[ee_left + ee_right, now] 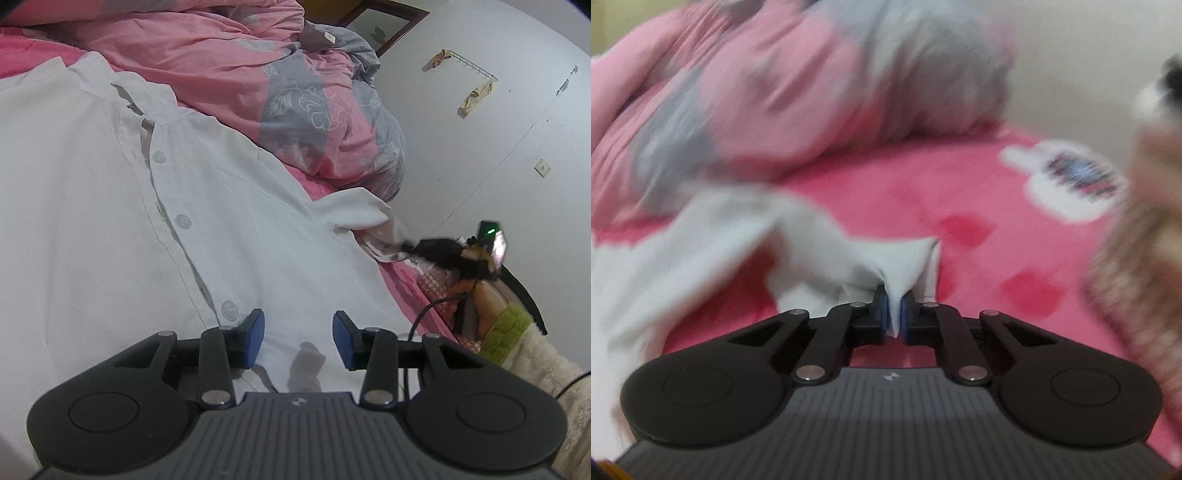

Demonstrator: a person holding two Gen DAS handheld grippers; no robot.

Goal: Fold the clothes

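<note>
White shirt (110, 221) flat, collar far, right tongs (894, 314) pinching sleeve (905, 266)

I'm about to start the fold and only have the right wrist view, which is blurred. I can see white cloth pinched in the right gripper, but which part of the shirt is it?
Observer: The right gripper has the sleeve end of the white shirt, at the bed's edge.
Operator: Is the shirt lying flat?
Observer: Mostly. It lies front up on the pink bed cover, with the button placket showing.
Operator: And the left gripper?
Observer: The left gripper is open over the shirt's lower front, nothing pinched between its blue pads.
Operator: Anything crowding the collar?
Observer: A pink and grey quilt is bunched just beyond the collar.
</note>
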